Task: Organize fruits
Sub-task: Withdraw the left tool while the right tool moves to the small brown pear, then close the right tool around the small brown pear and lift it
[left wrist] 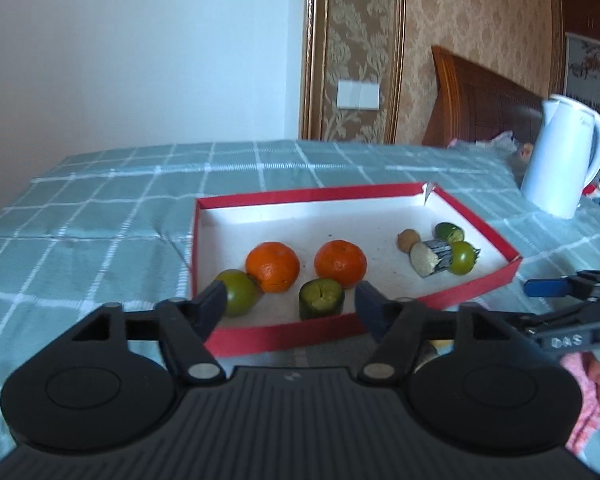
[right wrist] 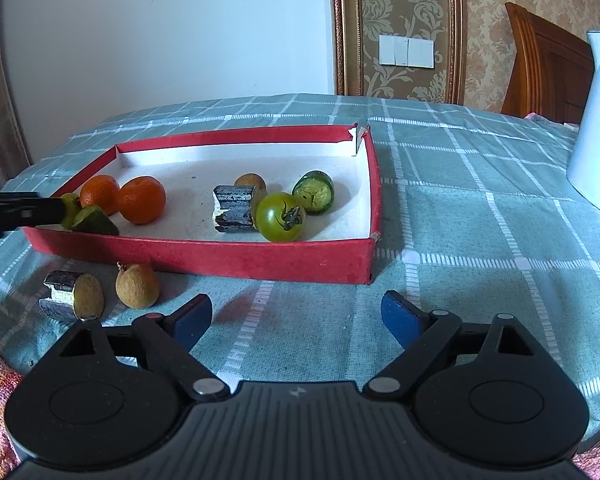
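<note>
A red tray [left wrist: 284, 336] with a white floor lies on the checked cloth. Its left end holds two oranges [left wrist: 273, 266] [left wrist: 340, 266], a green tomato [left wrist: 238, 292] and a cut green piece [left wrist: 321, 298]. My left gripper [left wrist: 290, 304] hovers open over the tray's near wall, its pads on either side of the cut piece without touching it. The tray's right end holds another green tomato [right wrist: 280, 216], a dark cylinder piece [right wrist: 234, 208], a longan [right wrist: 252, 182] and a green piece [right wrist: 314, 192]. My right gripper [right wrist: 296, 312] stands open and empty in front of the tray.
Outside the tray, near its front left, lie a longan [right wrist: 137, 285] and a cut cylinder piece [right wrist: 74, 296]. A white kettle [left wrist: 560, 160] stands at the right. A wooden headboard [left wrist: 484, 100] rises behind the table.
</note>
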`<control>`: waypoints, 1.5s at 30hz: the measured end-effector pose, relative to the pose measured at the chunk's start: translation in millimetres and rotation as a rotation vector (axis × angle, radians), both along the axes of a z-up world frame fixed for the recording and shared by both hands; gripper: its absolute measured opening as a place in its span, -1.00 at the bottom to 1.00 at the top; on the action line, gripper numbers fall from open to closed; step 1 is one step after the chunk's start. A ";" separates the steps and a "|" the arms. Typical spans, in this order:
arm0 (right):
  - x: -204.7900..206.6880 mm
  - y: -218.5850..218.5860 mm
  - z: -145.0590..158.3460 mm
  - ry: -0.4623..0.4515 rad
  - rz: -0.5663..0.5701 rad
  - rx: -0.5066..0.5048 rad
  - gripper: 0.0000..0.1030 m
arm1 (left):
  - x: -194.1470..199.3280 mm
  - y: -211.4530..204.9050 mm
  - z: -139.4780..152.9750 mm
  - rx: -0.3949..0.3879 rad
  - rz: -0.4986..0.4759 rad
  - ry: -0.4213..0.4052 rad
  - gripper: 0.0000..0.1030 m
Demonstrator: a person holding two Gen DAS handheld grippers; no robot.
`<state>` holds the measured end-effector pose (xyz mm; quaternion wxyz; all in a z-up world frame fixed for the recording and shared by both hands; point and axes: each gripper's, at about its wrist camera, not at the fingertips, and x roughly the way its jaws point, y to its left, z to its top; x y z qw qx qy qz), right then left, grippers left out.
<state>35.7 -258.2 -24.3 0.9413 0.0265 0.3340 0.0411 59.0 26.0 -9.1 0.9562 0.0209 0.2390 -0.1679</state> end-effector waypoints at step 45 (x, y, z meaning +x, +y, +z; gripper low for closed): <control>6.7 65.4 5.2 -0.030 0.229 0.020 0.08 | -10.6 47.5 -42.6 -0.178 0.043 0.147 1.00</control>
